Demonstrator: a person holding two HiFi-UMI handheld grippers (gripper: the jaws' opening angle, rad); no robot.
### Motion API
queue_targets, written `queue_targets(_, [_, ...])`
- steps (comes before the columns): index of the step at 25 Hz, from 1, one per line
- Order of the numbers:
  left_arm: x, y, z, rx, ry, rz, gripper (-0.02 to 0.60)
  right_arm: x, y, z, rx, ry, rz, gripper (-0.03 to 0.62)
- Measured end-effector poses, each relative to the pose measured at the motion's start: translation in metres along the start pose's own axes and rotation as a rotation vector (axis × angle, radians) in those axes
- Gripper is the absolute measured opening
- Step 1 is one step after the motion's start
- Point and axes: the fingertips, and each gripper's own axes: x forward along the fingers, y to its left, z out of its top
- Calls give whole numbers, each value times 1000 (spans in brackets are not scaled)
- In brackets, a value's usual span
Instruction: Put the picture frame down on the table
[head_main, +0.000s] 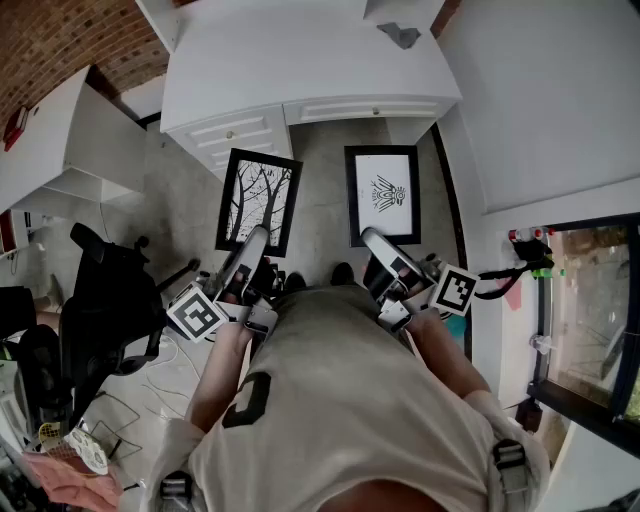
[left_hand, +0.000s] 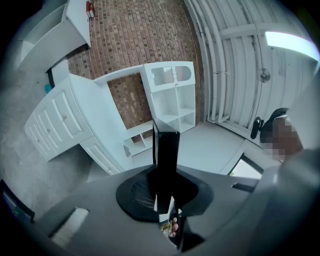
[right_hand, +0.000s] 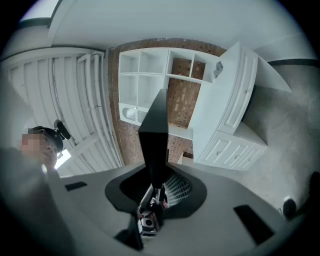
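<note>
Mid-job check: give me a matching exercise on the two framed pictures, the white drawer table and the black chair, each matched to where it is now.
Things
1. black-framed picture of bare trees
2. black-framed white picture with a small dark drawing
3. white table with drawers
4. black office chair

Places
A. on the floor at the person's left
B. gripped by the right gripper
C. ahead, beyond both pictures
D. gripped by the left gripper

Pairs: 1-D, 2-B, 3-C, 4-A
</note>
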Motion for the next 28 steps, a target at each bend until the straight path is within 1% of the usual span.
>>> queue_targets(3, [-1,1,-2,7,-2,7,34,0,1,1,-56,20,-7,63])
queue_targets(7, [-2,2,-1,16,-10,8,34,1,1,4,-158,51,-27,63])
queue_targets(9, [-2,2,-1,14,-16,19,34,2,1,3,-182,64,-24,63])
queue_targets(14, [-1,6,-2,-5,-19,22,34,6,4,7,-206,56,8,64])
queue_targets(18, [-2,7,-2,-8,-21,19,35,6,2,8,-229,54,2,64])
queue_targets(20, [0,7,-1,-1,-17,18,35,6,0,8,-221,52,6,63])
queue_targets(22, [0,7,0,-1,-18,15,34,5,0,11,-194,31,25,63])
queue_targets(24, [-2,7,-1,-4,-20,7,35,2,3,12,-179,10,62,63])
queue_targets(26, [-3,5,-1,-9,-24,-9,35,0,9,12,-184,5,101,63])
queue_targets(28, [-1,1,1,-14,-31,-35,35,1,10,12,-203,17,104,63])
